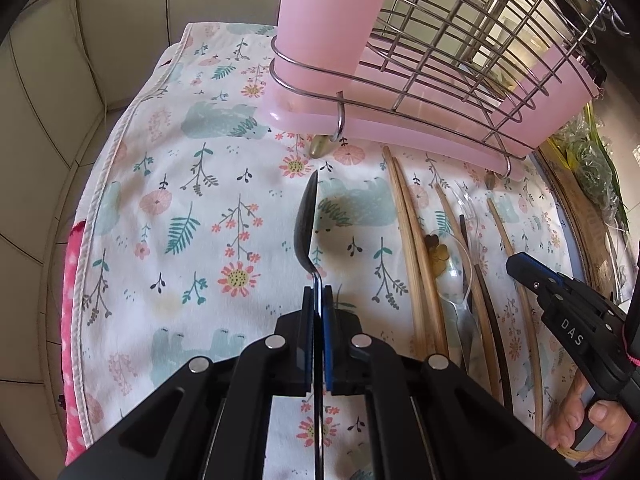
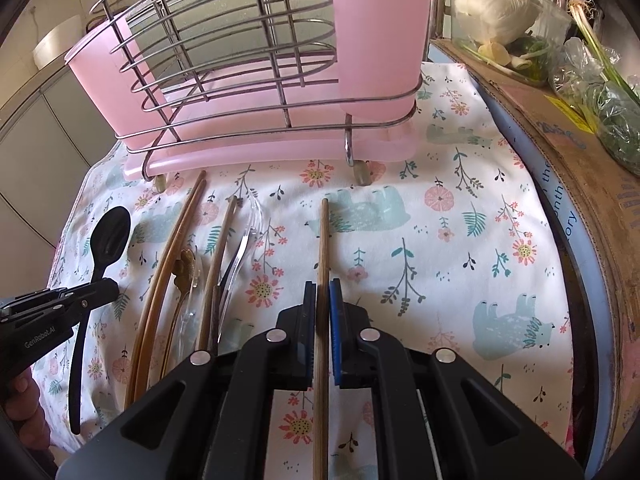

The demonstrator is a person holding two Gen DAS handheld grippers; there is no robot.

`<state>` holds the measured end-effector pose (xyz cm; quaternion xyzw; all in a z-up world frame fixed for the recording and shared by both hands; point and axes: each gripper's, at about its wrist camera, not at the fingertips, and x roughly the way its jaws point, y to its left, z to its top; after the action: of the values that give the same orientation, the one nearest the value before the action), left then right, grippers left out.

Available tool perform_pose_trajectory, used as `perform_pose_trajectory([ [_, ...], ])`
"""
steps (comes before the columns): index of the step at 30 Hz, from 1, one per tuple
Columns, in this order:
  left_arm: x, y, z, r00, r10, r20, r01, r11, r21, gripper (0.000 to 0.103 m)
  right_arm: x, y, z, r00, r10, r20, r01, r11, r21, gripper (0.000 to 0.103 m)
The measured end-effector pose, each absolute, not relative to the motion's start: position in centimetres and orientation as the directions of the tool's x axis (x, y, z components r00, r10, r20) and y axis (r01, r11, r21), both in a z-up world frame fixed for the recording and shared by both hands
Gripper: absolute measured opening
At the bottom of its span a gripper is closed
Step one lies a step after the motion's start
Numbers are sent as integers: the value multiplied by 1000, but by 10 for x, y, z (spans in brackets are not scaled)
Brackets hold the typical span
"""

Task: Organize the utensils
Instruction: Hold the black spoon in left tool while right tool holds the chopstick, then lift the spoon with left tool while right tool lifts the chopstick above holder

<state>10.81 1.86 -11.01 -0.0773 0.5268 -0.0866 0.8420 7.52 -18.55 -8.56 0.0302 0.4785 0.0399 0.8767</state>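
My left gripper [image 1: 318, 294] is shut on the handle of a black plastic spoon [image 1: 306, 224], whose bowl points toward the rack; the spoon [image 2: 109, 236] and left gripper [image 2: 108, 290] also show at the left of the right wrist view. My right gripper [image 2: 322, 290] is shut on a single wooden chopstick [image 2: 323, 248], held above the floral cloth [image 2: 440, 240]. The right gripper [image 1: 516, 264] appears at the right edge of the left wrist view. Between the grippers lie several wooden chopsticks [image 2: 168, 264], a clear plastic fork [image 2: 240, 248] and a small gold spoon [image 2: 186, 268].
A wire utensil rack [image 2: 224, 60] with pink plastic cups [image 2: 380, 40] and a pink drip tray [image 1: 400, 128] stands at the cloth's far side. A cardboard box [image 2: 580, 184] with bagged vegetables [image 2: 600, 100] borders the right. Tiled wall [image 1: 60, 100] lies left.
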Motion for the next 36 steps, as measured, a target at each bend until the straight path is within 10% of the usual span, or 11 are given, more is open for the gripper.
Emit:
perform_pose_trajectory([
  [36, 52, 37, 26, 790, -95, -605, -5, 987, -160, 3, 28, -194, 16, 760, 198, -619, -106, 977, 183, 7],
])
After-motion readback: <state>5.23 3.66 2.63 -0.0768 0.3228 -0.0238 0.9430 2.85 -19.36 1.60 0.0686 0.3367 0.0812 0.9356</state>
